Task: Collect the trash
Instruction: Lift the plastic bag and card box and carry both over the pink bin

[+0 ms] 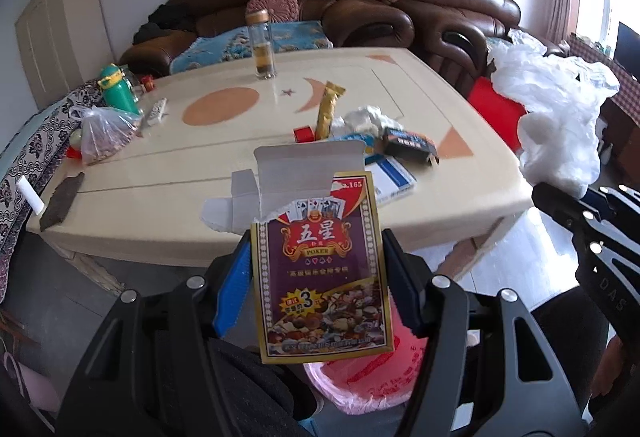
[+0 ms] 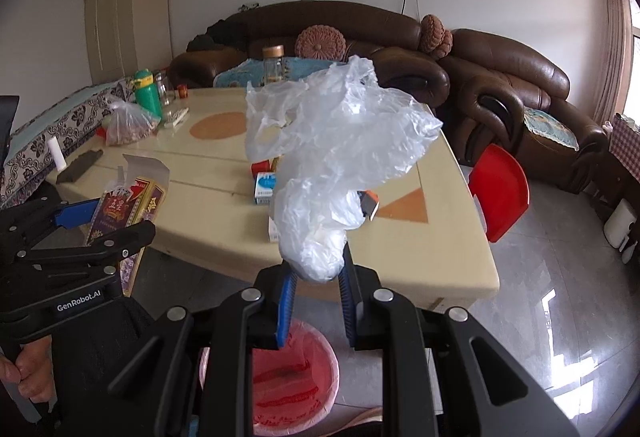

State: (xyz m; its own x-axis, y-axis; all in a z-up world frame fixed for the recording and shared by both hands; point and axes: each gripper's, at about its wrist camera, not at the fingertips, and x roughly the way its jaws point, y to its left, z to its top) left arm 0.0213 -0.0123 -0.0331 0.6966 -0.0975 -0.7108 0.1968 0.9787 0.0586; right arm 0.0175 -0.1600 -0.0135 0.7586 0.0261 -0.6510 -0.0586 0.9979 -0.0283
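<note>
My left gripper point(image 1: 320, 277) pinches the poker card box point(image 1: 320, 269); my right gripper point(image 2: 316, 277) pinches the crumpled plastic bag point(image 2: 336, 153). Centre both above the red-lined trash bin point(image 2: 292, 377) (directly below), then release.

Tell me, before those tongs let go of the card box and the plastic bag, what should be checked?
1. Left tongs clamped on the card box: ok.
2. Right tongs clamped on the plastic bag: ok.
3. Pink-lined bin below the right tongs: ok.
4. Bin under the card box: ok, seen beneath it.
5. Bin has room: ok, looks nearly empty.
6. More trash left on the table: ok, the tissue remains.
</note>
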